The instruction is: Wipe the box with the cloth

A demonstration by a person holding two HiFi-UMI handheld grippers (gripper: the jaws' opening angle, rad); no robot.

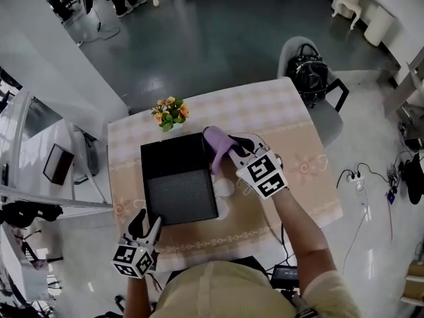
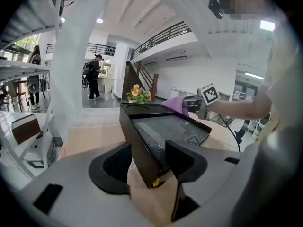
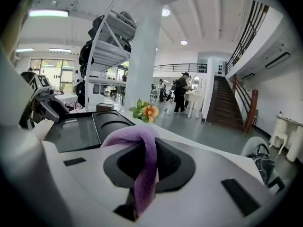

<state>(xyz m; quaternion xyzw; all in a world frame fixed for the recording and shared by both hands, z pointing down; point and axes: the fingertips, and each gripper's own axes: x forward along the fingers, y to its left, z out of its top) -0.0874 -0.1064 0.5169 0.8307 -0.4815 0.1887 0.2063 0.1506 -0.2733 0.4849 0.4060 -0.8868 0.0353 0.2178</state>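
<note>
A black box (image 1: 179, 177) with a dark grey lid panel stands on the table. My left gripper (image 1: 147, 222) is at its near left corner, and in the left gripper view that corner wall (image 2: 142, 160) sits pinched between the jaws of my left gripper (image 2: 151, 169). A purple cloth (image 1: 215, 141) hangs from my right gripper (image 1: 228, 152), which is shut on it at the box's right edge. In the right gripper view the cloth (image 3: 142, 160) drapes down between the jaws, with the box top (image 3: 80, 129) to the left.
A small pot of orange flowers (image 1: 171, 113) stands on the checked tablecloth (image 1: 291, 131) just behind the box. A chair with a black bag (image 1: 308, 71) is at the table's far right. White shelving (image 1: 40, 158) flanks the left side.
</note>
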